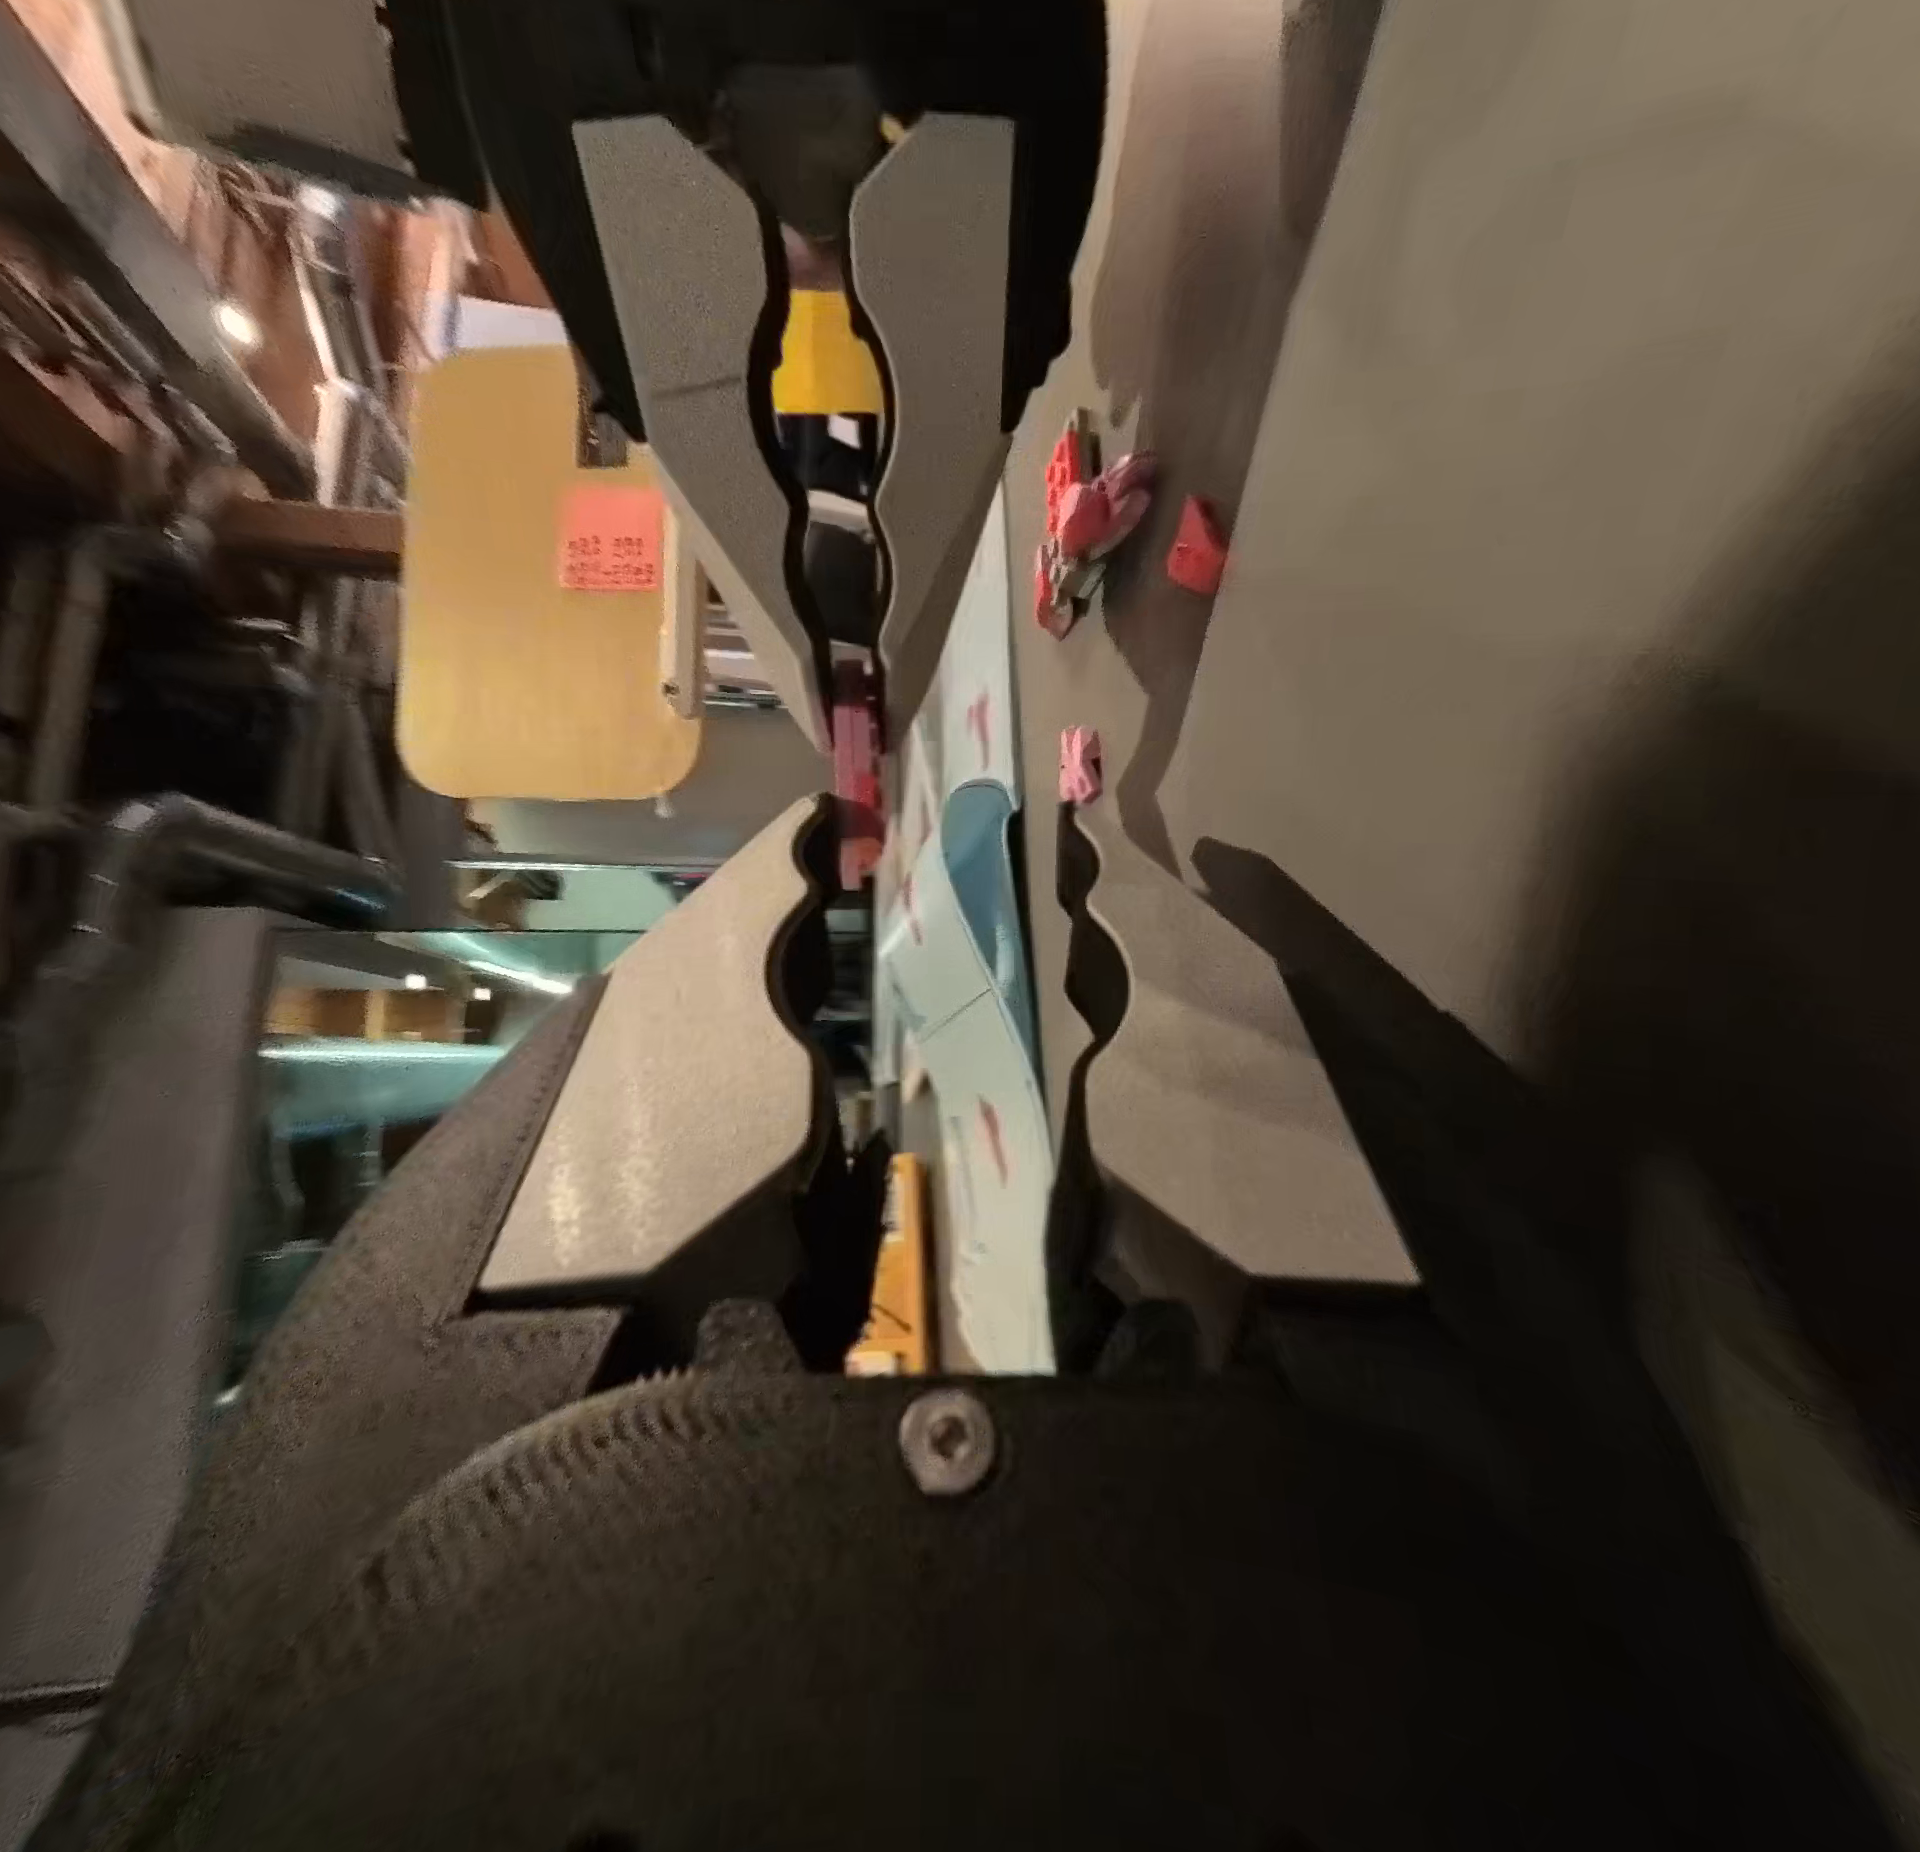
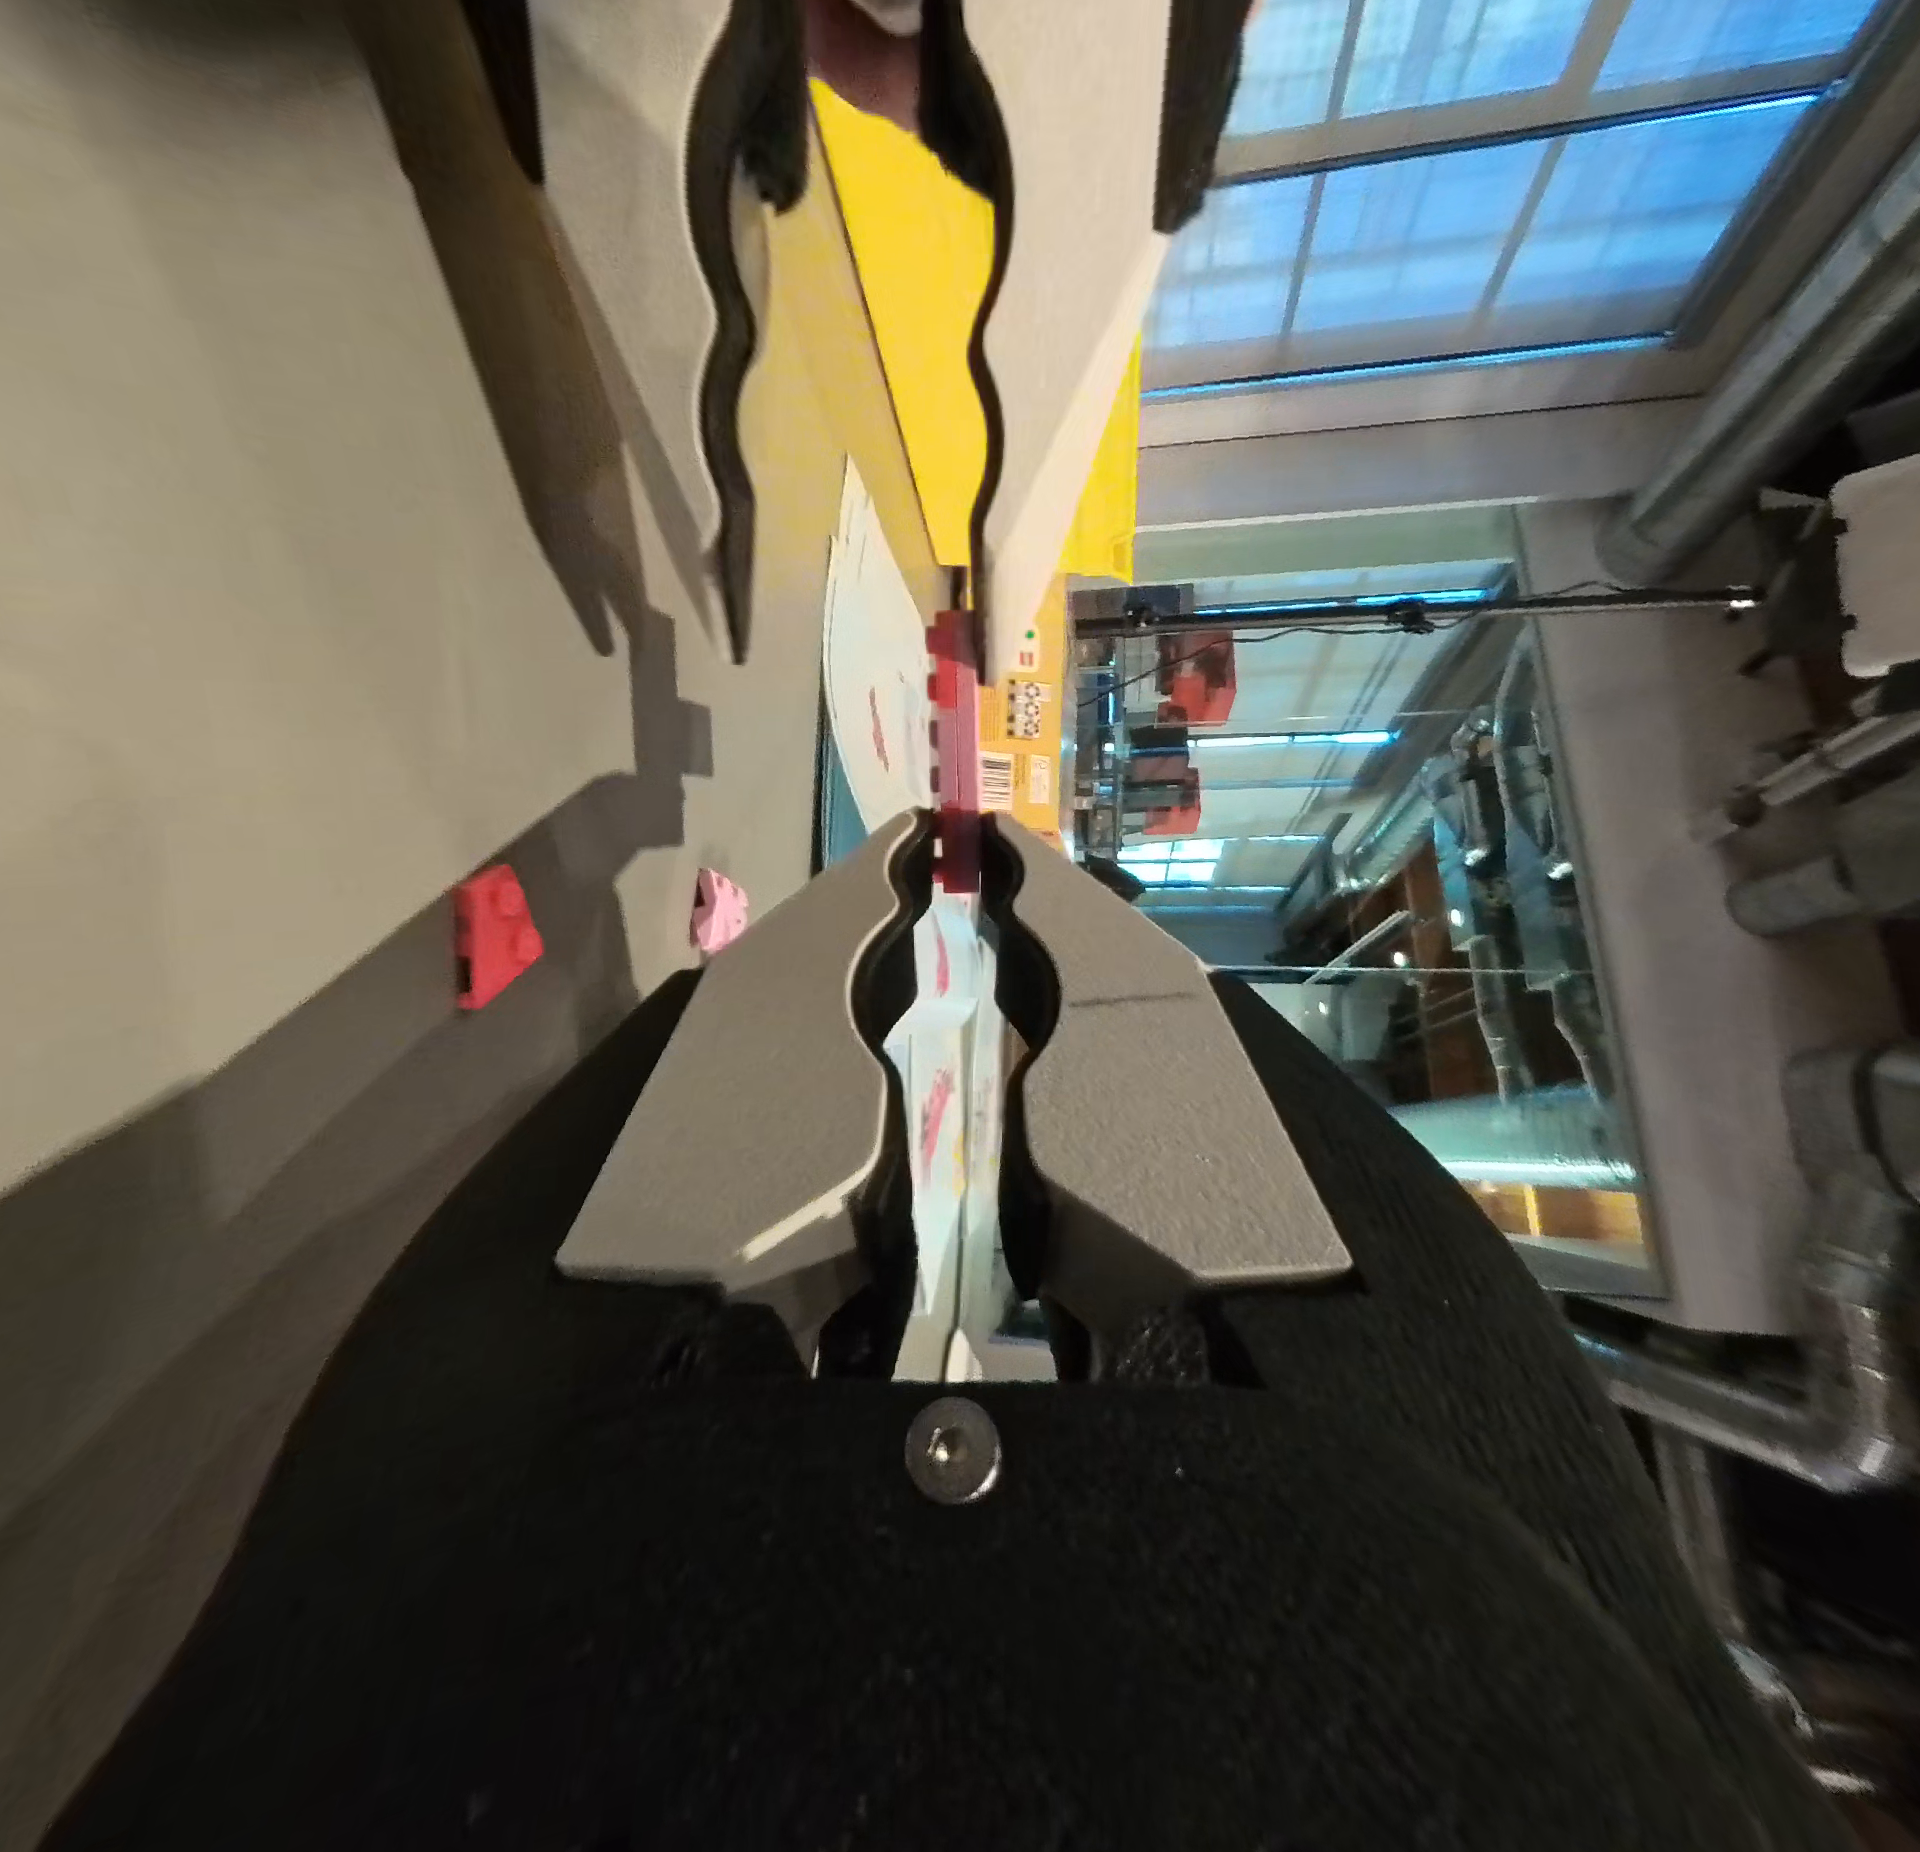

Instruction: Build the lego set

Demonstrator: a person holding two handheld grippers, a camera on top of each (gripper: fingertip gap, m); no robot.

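Pinching the near end of the dark-red brick strip [image 2: 958, 742] with the right tool [image 2: 956, 836]; left tool [image 1: 942, 820] spread, one finger touching the far end. Could pivot or snap apart: short grip, off-centre push. Held off the tabletop [image 2: 260, 555], long axis running tool to tool, pointing straight ahead from the right.

Matt grey table [image 2: 208, 452], glossy plastic bricks [image 2: 497, 932], rough black printed gripper [image 2: 961, 836] body, paper booklet [image 2: 951, 1106]
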